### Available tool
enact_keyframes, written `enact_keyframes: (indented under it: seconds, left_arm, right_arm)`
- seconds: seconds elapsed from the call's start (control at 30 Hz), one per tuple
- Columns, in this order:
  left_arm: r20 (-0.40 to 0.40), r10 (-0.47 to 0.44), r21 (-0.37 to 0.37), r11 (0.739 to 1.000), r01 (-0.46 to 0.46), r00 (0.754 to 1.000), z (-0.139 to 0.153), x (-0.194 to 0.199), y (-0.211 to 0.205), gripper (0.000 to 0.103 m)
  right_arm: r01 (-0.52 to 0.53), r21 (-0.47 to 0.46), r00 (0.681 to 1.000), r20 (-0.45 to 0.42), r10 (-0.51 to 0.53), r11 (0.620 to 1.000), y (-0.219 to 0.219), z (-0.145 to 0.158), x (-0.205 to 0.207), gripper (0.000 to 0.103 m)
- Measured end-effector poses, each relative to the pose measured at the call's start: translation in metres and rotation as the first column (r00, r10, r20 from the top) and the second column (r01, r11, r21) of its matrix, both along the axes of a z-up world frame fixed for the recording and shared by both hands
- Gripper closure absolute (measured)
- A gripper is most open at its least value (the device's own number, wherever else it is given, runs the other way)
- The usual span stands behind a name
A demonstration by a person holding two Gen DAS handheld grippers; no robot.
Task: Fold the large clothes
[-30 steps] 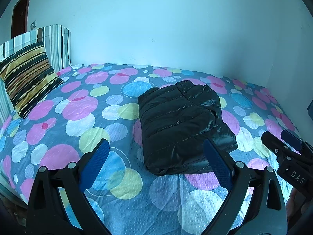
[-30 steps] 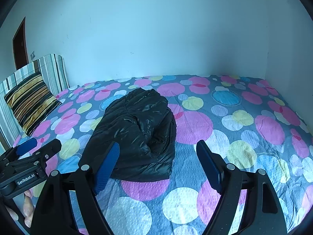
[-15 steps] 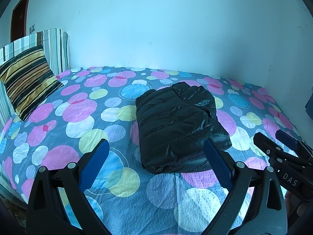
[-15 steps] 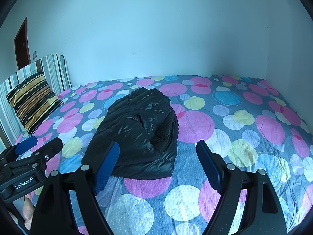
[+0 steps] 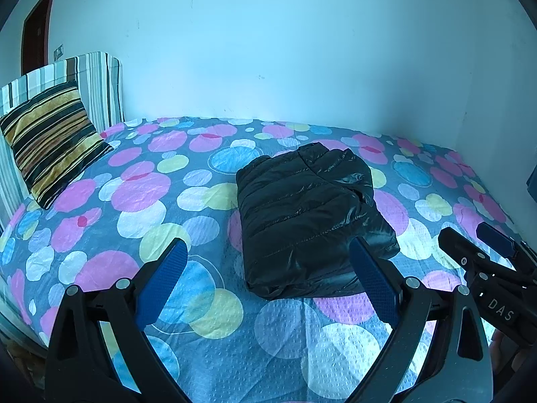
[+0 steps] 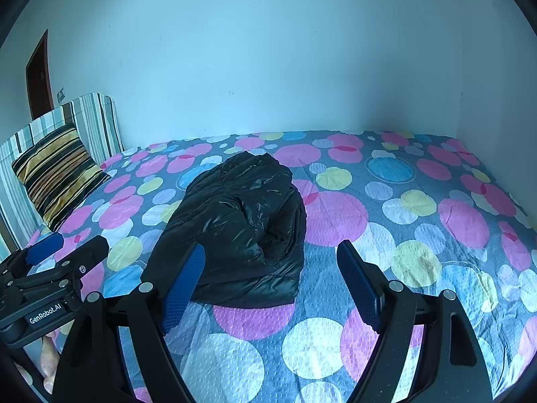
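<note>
Already folded, a black jacket (image 5: 308,218) lay on the spotted bed (image 5: 141,201).
Both grippers, left gripper (image 5: 268,275) and right gripper (image 6: 272,278), hung wide and empty; little seemed left.

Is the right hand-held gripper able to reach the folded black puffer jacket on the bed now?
Probably yes. The right hand-held gripper is open and empty, and the folded black puffer jacket lies just ahead, slightly left, on the dotted bedspread, with nothing between them.

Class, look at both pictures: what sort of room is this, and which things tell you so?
Most likely a bedroom. A bed with a spotted cover fills the room, a striped cushion leans at its head, and a folded black jacket lies on top.
</note>
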State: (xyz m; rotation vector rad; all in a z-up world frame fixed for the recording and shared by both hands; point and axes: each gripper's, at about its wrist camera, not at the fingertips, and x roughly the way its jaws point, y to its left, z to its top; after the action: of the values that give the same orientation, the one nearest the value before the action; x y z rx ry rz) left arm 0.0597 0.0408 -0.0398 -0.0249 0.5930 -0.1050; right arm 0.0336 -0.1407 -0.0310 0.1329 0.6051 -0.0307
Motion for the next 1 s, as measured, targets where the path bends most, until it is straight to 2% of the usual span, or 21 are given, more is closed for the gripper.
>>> enact_keyframes:
  seconds: [0.5,0.57,0.63,0.7,0.83,1.0]
  left_arm:
    - [0.004,0.001,0.013,1.0,-0.001,1.0,0.0036,-0.0009,-0.0013,0.006]
    - [-0.001,0.003,0.027,1.0,-0.003,1.0,0.0037,-0.001,-0.0018,0.006]
    - [0.027,0.018,0.046,0.999,-0.019,0.999,0.005,-0.0034,-0.0025,0.005]
    - [0.039,0.04,0.065,0.997,-0.043,0.998,0.0061,-0.003,-0.0028,0.002]
    - [0.037,0.048,0.028,0.998,-0.049,0.998,0.0057,-0.0015,0.0024,0.002]
    - [0.036,0.031,0.019,0.999,-0.031,0.999,0.0045,0.0001,0.0028,0.002]
  right_arm:
    - [-0.002,-0.001,1.0,0.002,0.002,1.0,-0.0005,0.0007,-0.0007,0.023]
    - [0.0,0.0,1.0,0.002,0.0,1.0,0.0,0.0008,-0.0013,0.023]
    - [0.001,-0.001,1.0,0.005,-0.001,1.0,0.0001,0.0008,-0.0016,0.023]
    - [-0.001,-0.004,1.0,0.01,0.001,1.0,0.0002,0.0024,-0.0023,0.023]
    - [0.012,-0.029,1.0,0.019,-0.011,1.0,0.0001,0.0035,-0.0009,0.023]
    - [-0.003,-0.001,1.0,0.011,0.003,1.0,-0.0022,0.0005,0.003,0.023]
